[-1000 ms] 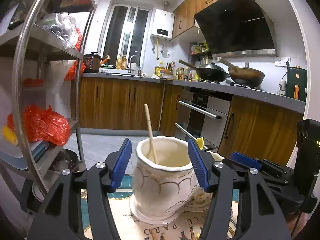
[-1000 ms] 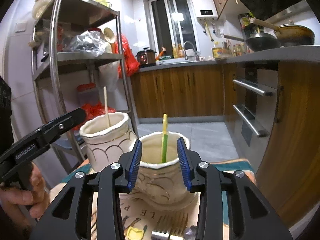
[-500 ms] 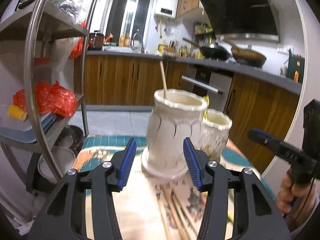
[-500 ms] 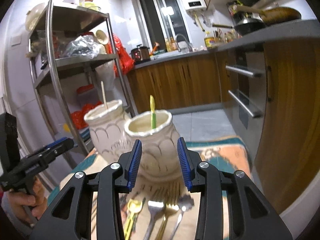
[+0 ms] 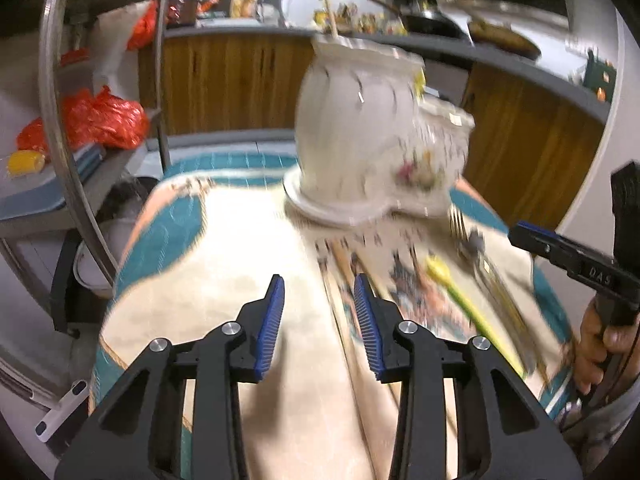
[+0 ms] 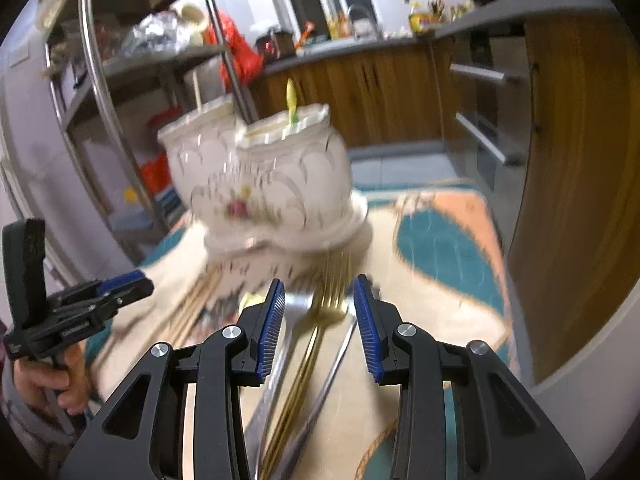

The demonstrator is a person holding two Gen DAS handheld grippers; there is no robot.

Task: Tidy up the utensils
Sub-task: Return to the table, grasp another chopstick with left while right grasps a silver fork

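Two white ceramic holders stand at the far end of the patterned cloth. The left holder (image 5: 356,128) has a wooden chopstick (image 5: 331,20) in it. The right holder (image 6: 292,176) has a yellow-green utensil (image 6: 291,98) in it. My left gripper (image 5: 319,316) is open and empty above the cloth, over wooden chopsticks (image 5: 340,264). A yellow-green spoon (image 5: 460,292) and a fork (image 5: 458,216) lie to its right. My right gripper (image 6: 319,316) is open, low over a gold fork (image 6: 320,320) and silver utensils (image 6: 336,360). Both views are blurred.
A metal shelf rack (image 5: 60,140) with red bags stands left of the table. Wooden kitchen cabinets (image 6: 576,160) run along the right and back. The table's edges are close on both sides. My other gripper shows in each view (image 5: 576,264) (image 6: 80,308).
Both grippers have pulled back from the holders and tilted down toward the utensils on the cloth. The left jaws have narrowed but stay open.
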